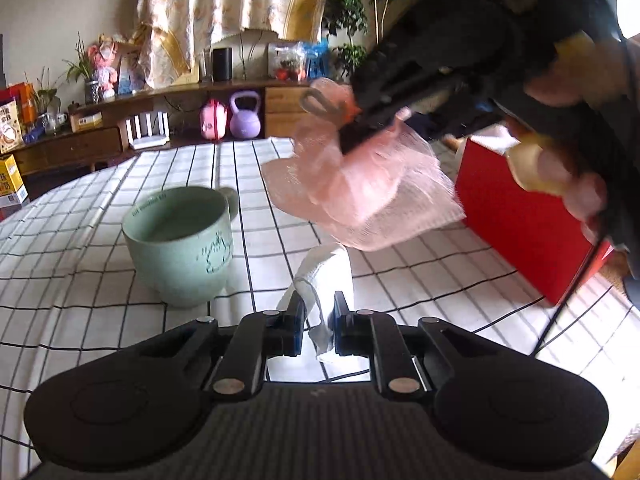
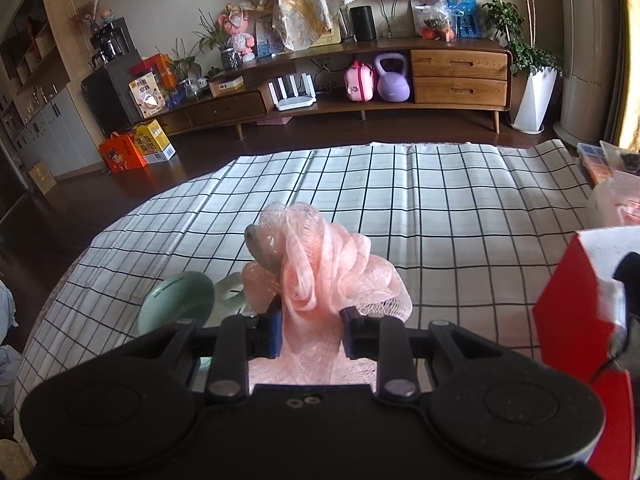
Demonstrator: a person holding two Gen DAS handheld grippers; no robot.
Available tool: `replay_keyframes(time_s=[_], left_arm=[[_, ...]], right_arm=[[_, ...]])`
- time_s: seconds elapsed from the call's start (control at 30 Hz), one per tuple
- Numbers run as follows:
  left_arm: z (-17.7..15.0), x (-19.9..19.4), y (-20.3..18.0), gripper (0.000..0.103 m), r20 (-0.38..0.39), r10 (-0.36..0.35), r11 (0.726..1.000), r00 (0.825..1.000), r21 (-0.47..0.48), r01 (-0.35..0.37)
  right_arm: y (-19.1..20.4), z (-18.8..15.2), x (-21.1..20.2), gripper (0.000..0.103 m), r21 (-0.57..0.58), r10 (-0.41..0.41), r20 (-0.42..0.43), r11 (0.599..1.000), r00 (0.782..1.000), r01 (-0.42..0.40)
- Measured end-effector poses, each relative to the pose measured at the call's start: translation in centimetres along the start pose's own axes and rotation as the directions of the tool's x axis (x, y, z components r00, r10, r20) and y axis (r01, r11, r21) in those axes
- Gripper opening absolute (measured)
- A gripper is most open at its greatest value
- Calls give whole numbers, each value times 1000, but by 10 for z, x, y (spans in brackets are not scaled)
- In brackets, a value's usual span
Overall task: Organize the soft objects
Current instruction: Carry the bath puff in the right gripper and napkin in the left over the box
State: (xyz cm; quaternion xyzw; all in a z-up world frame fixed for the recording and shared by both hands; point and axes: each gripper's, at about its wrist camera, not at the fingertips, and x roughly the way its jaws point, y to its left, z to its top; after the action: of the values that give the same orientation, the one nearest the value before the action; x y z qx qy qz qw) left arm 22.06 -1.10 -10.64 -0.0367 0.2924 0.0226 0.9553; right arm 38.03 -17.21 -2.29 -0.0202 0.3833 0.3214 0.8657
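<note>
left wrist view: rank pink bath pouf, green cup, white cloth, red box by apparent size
1. pink bath pouf and red box: look alike; the box is partly hidden, so unranked
2. green cup
3. white cloth, smallest

The pouf hangs nearer the camera, which inflates it.

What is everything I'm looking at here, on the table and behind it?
bath pouf: one, pink mesh, lifted above the table, held in the right tongs
white cloth: one, between the left tongs
mug: one, pale green, on the checked tablecloth
box: one, red, at the table's right edge
kettlebell: one, purple, on the sideboard's lower shelf
left tongs: black, shut on the cloth
right tongs: black, shut on the pouf
</note>
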Motion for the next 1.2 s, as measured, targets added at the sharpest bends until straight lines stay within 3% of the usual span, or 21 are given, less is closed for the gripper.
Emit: replay_keyframes(time_s=[0.67, 0.9, 1.2], left_arm=[[38, -91, -37, 14, 139, -74, 997, 988, 37, 70], [61, -99, -55, 14, 169, -114, 993, 979, 52, 107], [99, -80, -93, 14, 173, -189, 980, 967, 95, 175]], right_arm=[[-29, -39, -151, 26, 77, -43, 160, 997, 986, 31], [-57, -60, -188, 27, 118, -96, 187, 990, 978, 74], [-98, -77, -218, 27, 182, -157, 208, 976, 965, 120]])
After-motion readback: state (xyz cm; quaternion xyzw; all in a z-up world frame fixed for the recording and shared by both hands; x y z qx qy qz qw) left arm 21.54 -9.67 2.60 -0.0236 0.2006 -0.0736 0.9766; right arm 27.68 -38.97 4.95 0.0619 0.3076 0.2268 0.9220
